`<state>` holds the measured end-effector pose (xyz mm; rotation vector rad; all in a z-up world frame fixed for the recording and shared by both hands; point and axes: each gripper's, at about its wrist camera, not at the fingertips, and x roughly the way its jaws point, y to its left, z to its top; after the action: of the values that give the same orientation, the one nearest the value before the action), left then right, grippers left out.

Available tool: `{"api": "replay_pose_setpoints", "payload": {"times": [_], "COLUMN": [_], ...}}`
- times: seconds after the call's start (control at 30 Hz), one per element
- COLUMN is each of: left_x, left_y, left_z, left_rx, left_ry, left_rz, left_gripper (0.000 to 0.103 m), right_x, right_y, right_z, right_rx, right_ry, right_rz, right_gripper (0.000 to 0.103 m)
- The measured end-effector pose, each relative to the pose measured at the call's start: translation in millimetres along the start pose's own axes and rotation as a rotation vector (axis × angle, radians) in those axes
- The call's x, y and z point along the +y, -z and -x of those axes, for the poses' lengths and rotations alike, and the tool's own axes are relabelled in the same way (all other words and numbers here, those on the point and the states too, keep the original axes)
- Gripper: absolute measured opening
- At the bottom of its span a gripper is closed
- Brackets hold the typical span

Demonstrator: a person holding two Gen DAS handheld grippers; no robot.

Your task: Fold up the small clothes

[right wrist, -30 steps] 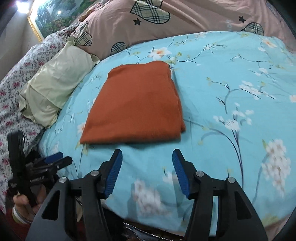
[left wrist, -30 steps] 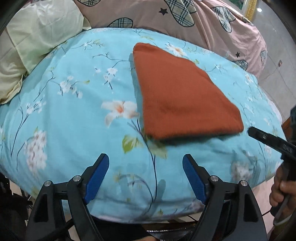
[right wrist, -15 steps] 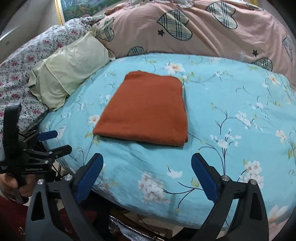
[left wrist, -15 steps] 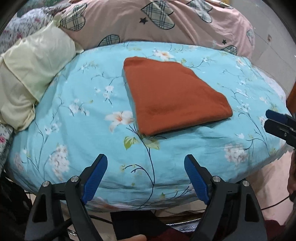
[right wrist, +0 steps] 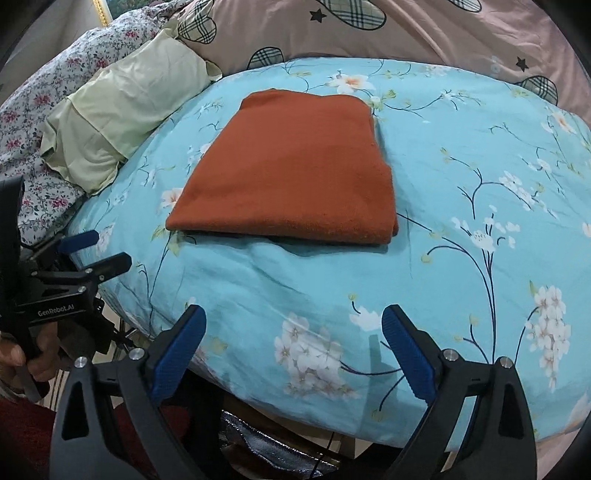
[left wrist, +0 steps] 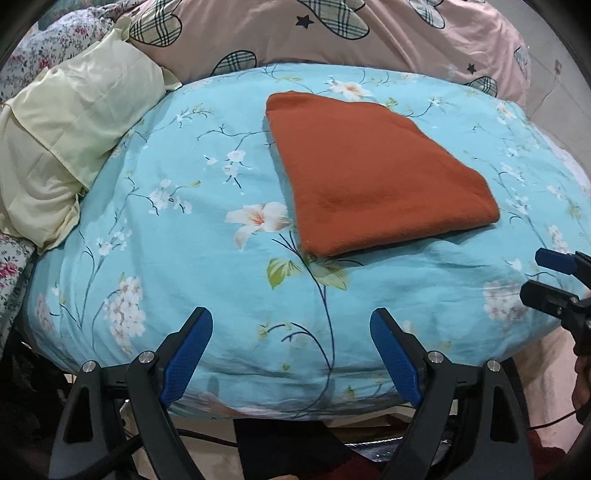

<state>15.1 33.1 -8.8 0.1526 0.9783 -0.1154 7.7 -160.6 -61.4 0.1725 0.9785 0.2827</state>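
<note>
A rust-orange garment [left wrist: 373, 173] lies folded into a flat rectangle on the blue floral cushion [left wrist: 207, 258]; it also shows in the right wrist view [right wrist: 295, 173]. My left gripper [left wrist: 291, 343] is open and empty, held back over the cushion's near edge, apart from the garment. My right gripper [right wrist: 293, 339] is open and empty, also back at the near edge. Each gripper shows at the side of the other's view: the right one [left wrist: 550, 280] and the left one [right wrist: 92, 251].
A pale yellow pillow [left wrist: 66, 140] lies at the left. A pink quilt with plaid hearts [left wrist: 332, 33] runs along the back. A floral sheet [right wrist: 40, 110] lies far left. The cushion's front edge drops off below the grippers.
Both grippers have pulled back from the folded garment toward the cushion's near edge. The right gripper's jaws have opened wider. The garment has not moved.
</note>
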Motion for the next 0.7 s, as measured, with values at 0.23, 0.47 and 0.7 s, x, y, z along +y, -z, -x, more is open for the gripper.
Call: {"api": "replay_pose_setpoints", "payload": {"times": [0.23,0.47,0.7], "left_x": [-3,-7,-13], "left_y": [-9,-23,-36], "left_z": [-1,-3,-8], "left_rx": [-0.018,-0.036,-0.047], "left_ry": [-0.048,-0.060,-0.072], "left_rz": [-0.037,-0.054,-0.071], "left_gripper": [0.088,0.088,0.088], "right_x": [-3,-8,-7], "right_y": [-11,-30,-46], "right_z": [-4,-7,-11], "right_rx": [-0.001,-0.013,-0.027], "right_ry": [0.008,0.006,0.007], "right_rz": [0.022,0.035,0.057], "right_gripper": [0.096,0.096,0.097]}}
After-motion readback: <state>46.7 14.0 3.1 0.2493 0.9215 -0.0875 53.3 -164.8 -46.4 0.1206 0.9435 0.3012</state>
